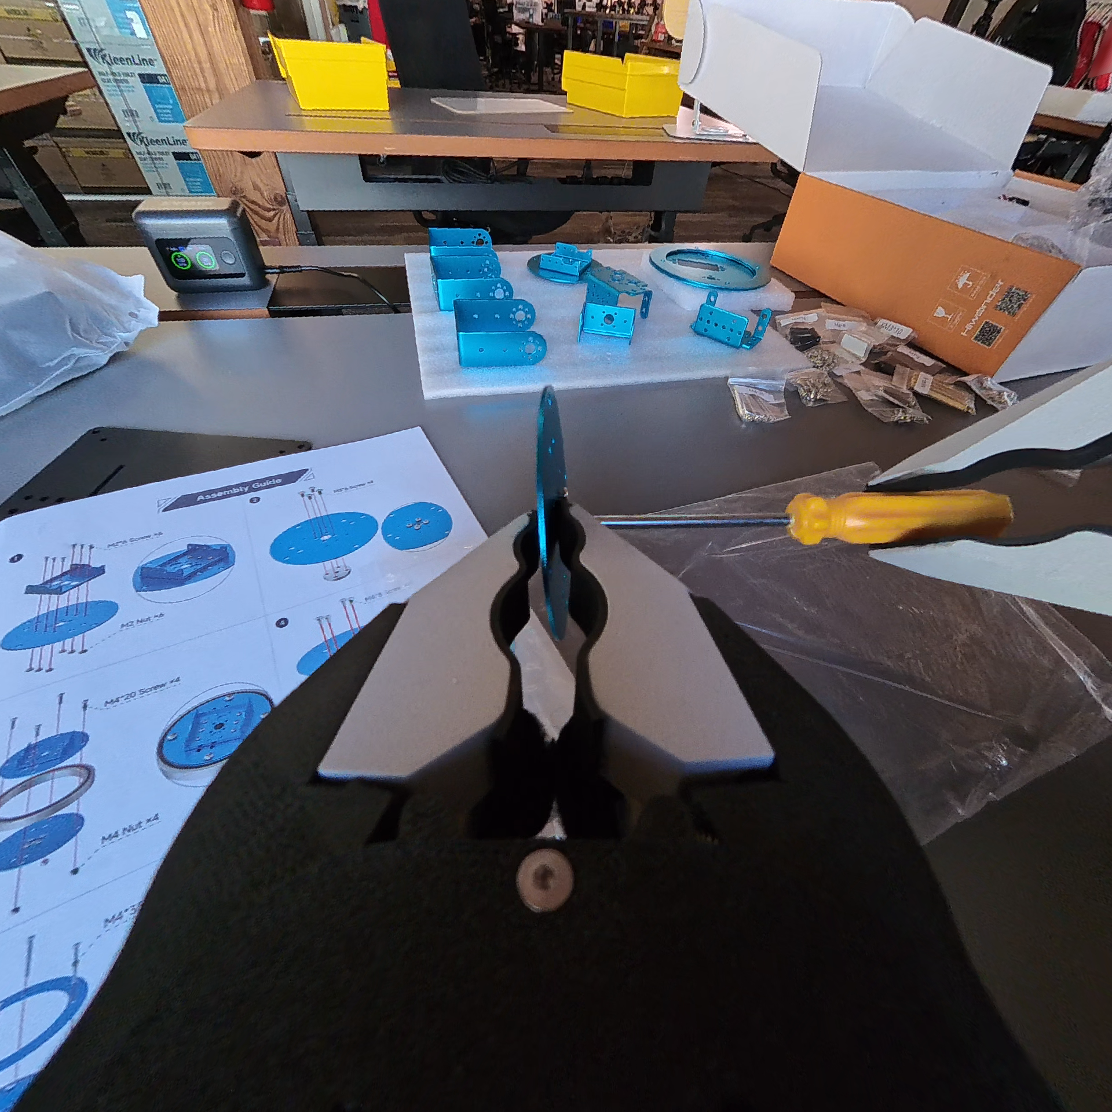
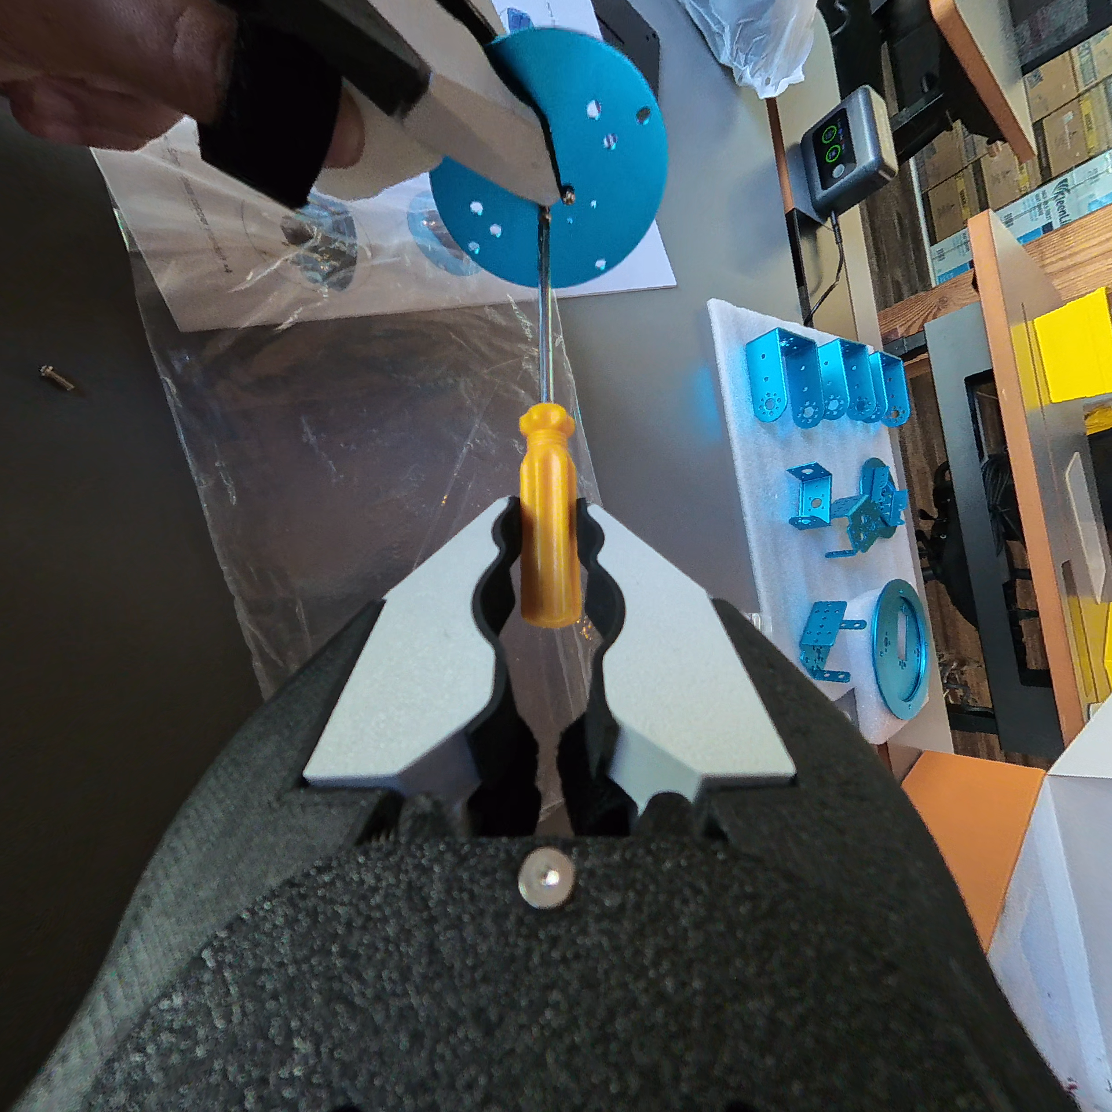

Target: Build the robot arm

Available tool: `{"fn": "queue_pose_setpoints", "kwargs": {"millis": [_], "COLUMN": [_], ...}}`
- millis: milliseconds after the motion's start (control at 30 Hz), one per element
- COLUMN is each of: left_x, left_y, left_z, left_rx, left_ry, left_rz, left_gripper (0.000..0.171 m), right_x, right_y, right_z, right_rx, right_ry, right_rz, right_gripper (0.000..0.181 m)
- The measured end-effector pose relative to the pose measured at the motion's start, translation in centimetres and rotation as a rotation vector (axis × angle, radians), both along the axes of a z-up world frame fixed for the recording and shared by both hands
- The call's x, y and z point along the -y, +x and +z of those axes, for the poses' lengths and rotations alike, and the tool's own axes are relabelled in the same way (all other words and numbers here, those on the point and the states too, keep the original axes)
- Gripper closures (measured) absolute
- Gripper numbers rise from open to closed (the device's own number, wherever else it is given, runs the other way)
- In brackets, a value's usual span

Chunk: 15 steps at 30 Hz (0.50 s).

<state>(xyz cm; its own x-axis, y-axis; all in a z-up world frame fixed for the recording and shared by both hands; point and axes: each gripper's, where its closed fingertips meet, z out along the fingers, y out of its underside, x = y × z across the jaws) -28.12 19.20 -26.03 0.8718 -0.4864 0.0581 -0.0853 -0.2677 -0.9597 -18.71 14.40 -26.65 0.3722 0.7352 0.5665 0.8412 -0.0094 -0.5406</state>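
Note:
My left gripper (image 1: 550, 517) is shut on a blue round metal plate (image 1: 552, 475) with several holes, held upright and edge-on to its camera. The plate shows face-on in the right wrist view (image 2: 577, 156), with a small screw (image 2: 567, 194) in it. My right gripper (image 2: 549, 511) is shut on the orange handle of a screwdriver (image 2: 549, 523). Its steel shaft reaches to the plate, tip at the screw. In the left wrist view the screwdriver (image 1: 890, 516) comes in level from the right, held by the right gripper's fingers (image 1: 987, 445).
A printed assembly sheet (image 1: 180, 602) lies at left beside a black plate (image 1: 150, 460). A clear plastic bag (image 1: 872, 662) lies under the tools. White foam (image 1: 602, 373) carries several blue brackets and a blue ring (image 1: 710, 268). Screw bags (image 1: 854, 373), an orange box (image 1: 914, 277), and a loose screw (image 2: 57, 378) lie nearby. About 11 cm separates my left fingertips from my right.

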Motion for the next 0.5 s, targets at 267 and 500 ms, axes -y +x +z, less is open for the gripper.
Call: {"fn": "queue_pose_setpoints", "kwargs": {"millis": [267,500], "left_x": [0.1,1.9], "left_y": [-0.1,0.2], "left_z": [0.5,5.5], "left_rx": [-0.023,-0.004], "left_ry": [0.040,0.332], "left_rz": [0.006,-0.054], "left_gripper": [0.167,0.166], "right_x": [0.6,4.2], "right_y": [-0.5,-2.1], "right_z": [-0.6,2.6], "right_rx": [-0.107,-1.143], "right_ry": [-0.156,-1.363], "right_rz": [-0.019,0.073], "right_gripper": [0.164,0.165]}}
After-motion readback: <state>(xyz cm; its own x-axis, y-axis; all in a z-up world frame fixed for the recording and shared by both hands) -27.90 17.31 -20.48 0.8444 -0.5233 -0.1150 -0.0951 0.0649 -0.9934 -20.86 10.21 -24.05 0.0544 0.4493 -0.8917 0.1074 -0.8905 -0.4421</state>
